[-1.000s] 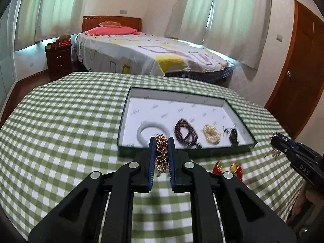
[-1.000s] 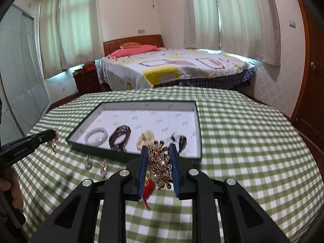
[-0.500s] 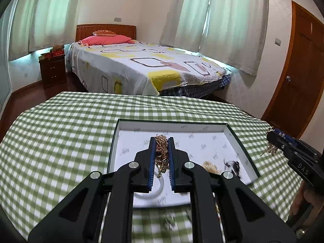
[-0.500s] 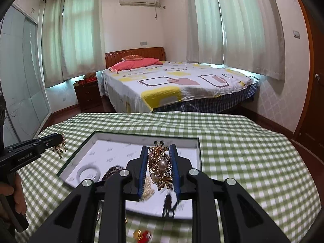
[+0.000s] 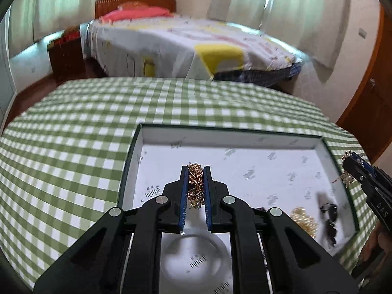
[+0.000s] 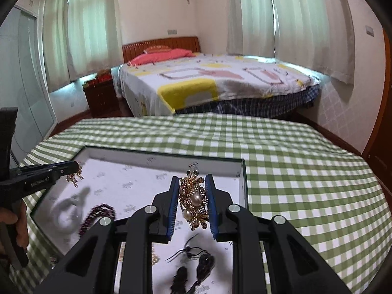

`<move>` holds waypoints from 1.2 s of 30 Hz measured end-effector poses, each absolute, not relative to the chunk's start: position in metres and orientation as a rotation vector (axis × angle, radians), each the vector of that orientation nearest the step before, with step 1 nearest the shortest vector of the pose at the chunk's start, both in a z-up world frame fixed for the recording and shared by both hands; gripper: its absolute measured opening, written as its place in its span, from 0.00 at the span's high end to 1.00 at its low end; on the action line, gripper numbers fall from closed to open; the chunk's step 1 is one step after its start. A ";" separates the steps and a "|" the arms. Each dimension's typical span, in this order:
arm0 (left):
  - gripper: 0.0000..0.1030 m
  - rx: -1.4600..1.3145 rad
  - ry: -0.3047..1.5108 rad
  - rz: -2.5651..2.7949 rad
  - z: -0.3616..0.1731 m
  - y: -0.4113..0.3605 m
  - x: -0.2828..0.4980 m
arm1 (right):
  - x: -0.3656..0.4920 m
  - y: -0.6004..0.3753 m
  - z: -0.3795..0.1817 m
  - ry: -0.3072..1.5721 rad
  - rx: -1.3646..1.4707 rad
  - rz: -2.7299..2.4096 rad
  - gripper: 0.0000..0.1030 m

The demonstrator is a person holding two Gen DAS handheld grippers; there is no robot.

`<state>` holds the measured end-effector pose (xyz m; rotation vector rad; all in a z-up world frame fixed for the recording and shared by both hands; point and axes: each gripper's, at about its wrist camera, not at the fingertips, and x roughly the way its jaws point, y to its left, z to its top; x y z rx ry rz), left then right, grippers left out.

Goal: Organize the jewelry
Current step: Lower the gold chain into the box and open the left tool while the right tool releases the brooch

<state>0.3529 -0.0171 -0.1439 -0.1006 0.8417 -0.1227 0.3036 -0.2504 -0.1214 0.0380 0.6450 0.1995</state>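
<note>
My left gripper [image 5: 195, 171] is shut on a bunched gold chain [image 5: 195, 183] and holds it over the left part of the white-lined tray [image 5: 245, 144]. My right gripper [image 6: 191, 180] is shut on a gold brooch with pearls [image 6: 193, 202] over the tray's right part [image 6: 241, 171]. In the tray lie a white bangle [image 5: 196, 262], a dark red bead bracelet [image 6: 98, 216], a small gold piece [image 5: 303, 220] and a black corded piece [image 6: 196, 259]. The right gripper also shows in the left wrist view [image 5: 352, 165], and the left gripper in the right wrist view [image 6: 73, 165].
The tray sits on a round table with a green checked cloth [image 5: 73, 134]. A bed [image 6: 208, 80] and a nightstand [image 6: 100, 93] stand beyond the table. A wooden door [image 5: 367, 103] is at the right.
Both grippers have moved forward and down over the tray with their jewelry still held. The tray now fills more of each view.
</note>
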 end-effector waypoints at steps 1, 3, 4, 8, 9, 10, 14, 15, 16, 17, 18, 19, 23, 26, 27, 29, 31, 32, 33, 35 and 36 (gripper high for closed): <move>0.88 -0.103 0.857 -0.119 -0.148 -0.016 0.357 | 0.307 -0.251 -0.125 0.659 0.036 0.198 0.78; 0.88 -0.102 0.884 -0.110 -0.153 -0.016 0.364 | 0.313 -0.252 -0.133 0.691 0.035 0.195 0.78; 0.88 -0.100 0.893 -0.107 -0.156 -0.015 0.365 | 0.315 -0.253 -0.135 0.706 0.038 0.196 0.78; 0.88 -0.092 0.936 -0.093 -0.164 -0.016 0.373 | 0.323 -0.254 -0.144 0.757 0.034 0.197 0.78; 0.88 -0.091 0.945 -0.092 -0.166 -0.016 0.374 | 0.324 -0.254 -0.147 0.770 0.035 0.198 0.78; 0.88 -0.090 0.948 -0.093 -0.166 -0.016 0.375 | 0.326 -0.255 -0.148 0.779 0.035 0.197 0.78; 0.88 -0.066 0.959 -0.098 -0.167 -0.019 0.377 | 0.329 -0.258 -0.150 0.804 0.048 0.192 0.78; 0.88 -0.064 0.960 -0.099 -0.168 -0.018 0.377 | 0.330 -0.258 -0.151 0.810 0.048 0.191 0.78; 0.88 -0.064 0.960 -0.099 -0.167 -0.018 0.377 | 0.332 -0.258 -0.151 0.822 0.049 0.191 0.78; 0.88 -0.068 0.959 -0.097 -0.167 -0.018 0.377 | 0.333 -0.259 -0.152 0.827 0.051 0.191 0.78; 0.88 -0.072 0.958 -0.096 -0.167 -0.018 0.377 | 0.334 -0.259 -0.152 0.833 0.056 0.191 0.78; 0.88 -0.072 0.957 -0.096 -0.167 -0.018 0.377 | 0.335 -0.259 -0.151 0.833 0.061 0.191 0.77; 0.84 -0.068 0.954 -0.097 -0.167 -0.021 0.378 | 0.335 -0.261 -0.151 0.834 0.077 0.192 0.67; 0.73 -0.071 0.941 -0.096 -0.165 -0.019 0.375 | 0.333 -0.260 -0.151 0.831 0.074 0.193 0.65; 0.69 -0.071 0.934 -0.094 -0.164 -0.018 0.374 | 0.333 -0.260 -0.151 0.828 0.073 0.192 0.64; 0.62 -0.070 0.922 -0.092 -0.162 -0.016 0.371 | 0.331 -0.260 -0.150 0.820 0.073 0.191 0.63; 0.53 -0.072 0.904 -0.092 -0.160 -0.015 0.367 | 0.330 -0.261 -0.150 0.815 0.076 0.193 0.61; 0.49 -0.075 0.895 -0.092 -0.158 -0.014 0.366 | 0.329 -0.261 -0.149 0.811 0.075 0.192 0.57; 0.47 -0.079 0.889 -0.092 -0.157 -0.014 0.364 | 0.329 -0.262 -0.149 0.808 0.073 0.191 0.54; 0.44 -0.087 0.882 -0.093 -0.156 -0.012 0.361 | 0.327 -0.262 -0.148 0.797 0.069 0.192 0.52; 0.42 -0.092 0.876 -0.095 -0.156 -0.011 0.359 | 0.326 -0.262 -0.147 0.793 0.068 0.191 0.51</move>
